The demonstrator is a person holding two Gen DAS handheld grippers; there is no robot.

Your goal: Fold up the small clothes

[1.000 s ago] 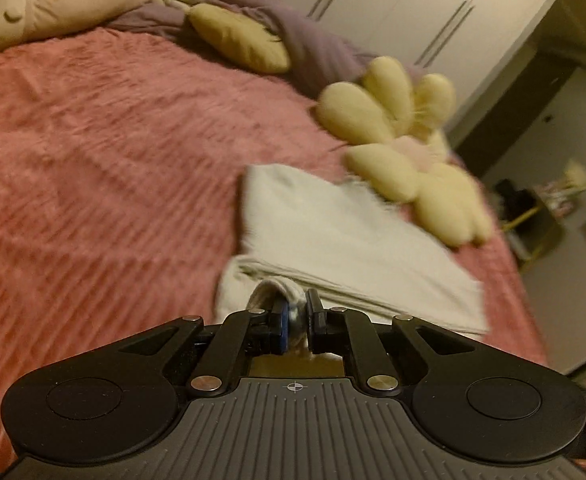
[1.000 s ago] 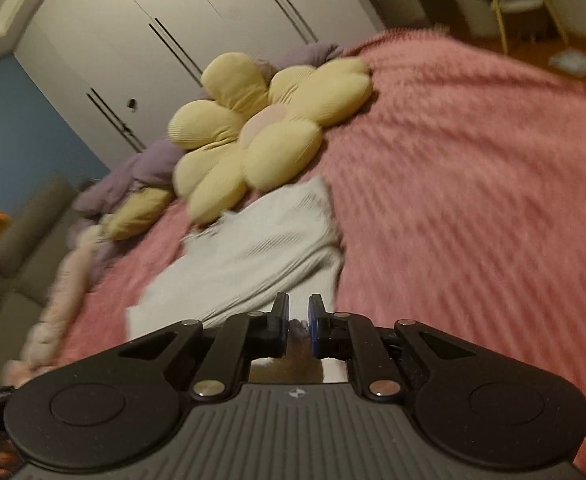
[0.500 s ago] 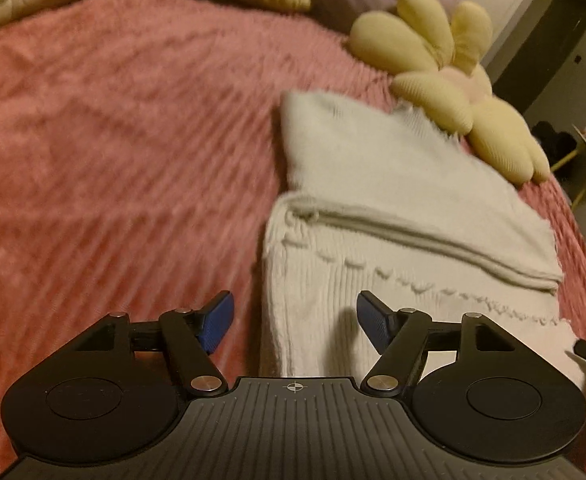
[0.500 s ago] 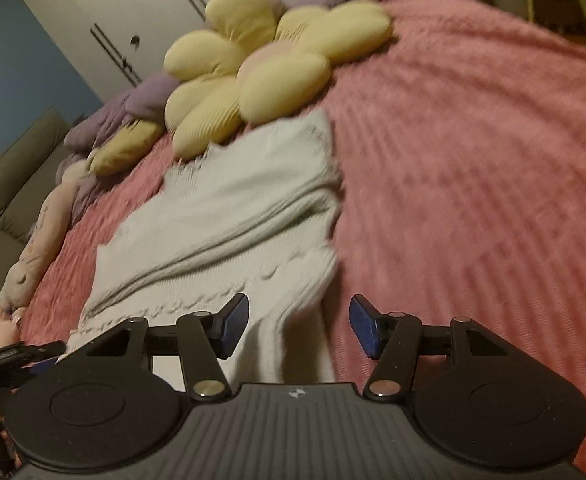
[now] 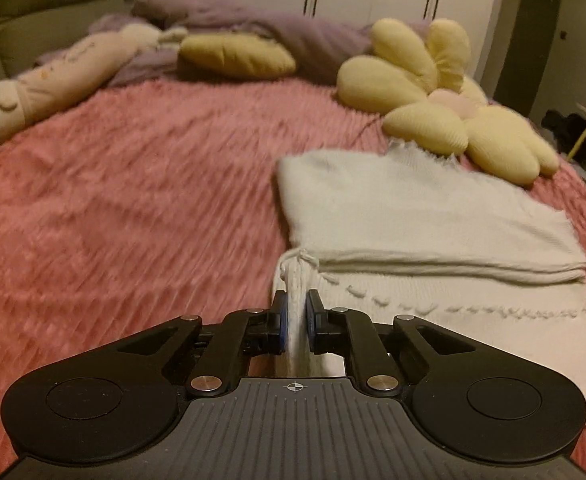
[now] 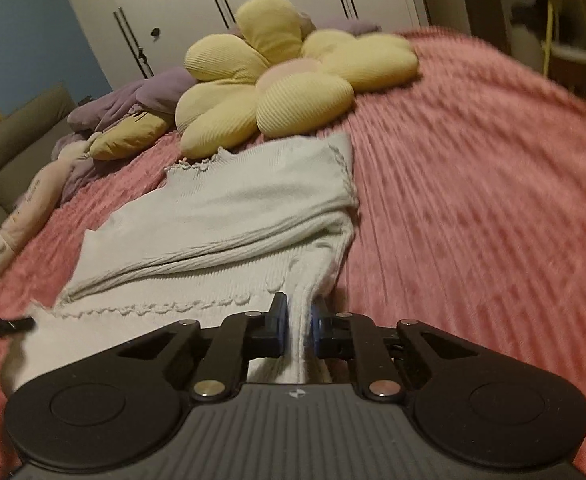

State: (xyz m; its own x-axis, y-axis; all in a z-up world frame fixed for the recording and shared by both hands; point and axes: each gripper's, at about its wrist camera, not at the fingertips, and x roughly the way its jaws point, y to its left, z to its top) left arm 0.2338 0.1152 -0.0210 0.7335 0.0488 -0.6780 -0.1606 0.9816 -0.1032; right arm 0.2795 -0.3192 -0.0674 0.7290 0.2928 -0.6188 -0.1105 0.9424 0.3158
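Fingers of left gripper [image 5: 295, 316] and right gripper [image 6: 298, 320] were pinching white knit top [image 5: 433, 216]'s near corners; lift evenly, fold forward.

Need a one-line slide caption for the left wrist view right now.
Left claw shut on the near corner of a half-folded white knit top on a pink bedspread.

The left gripper [image 5: 295, 317] is matte black plastic: a ribbed grey-black deck with a small white crosshair mark, round raised discs on two broad lobes, and silver screw heads on the angled link arms. Its fingers [image 5: 278, 320] carry blue pads. The right gripper [image 6: 298, 322] looks the same, with blue-padded fingers [image 6: 279, 322], silver screws and a small white emblem.
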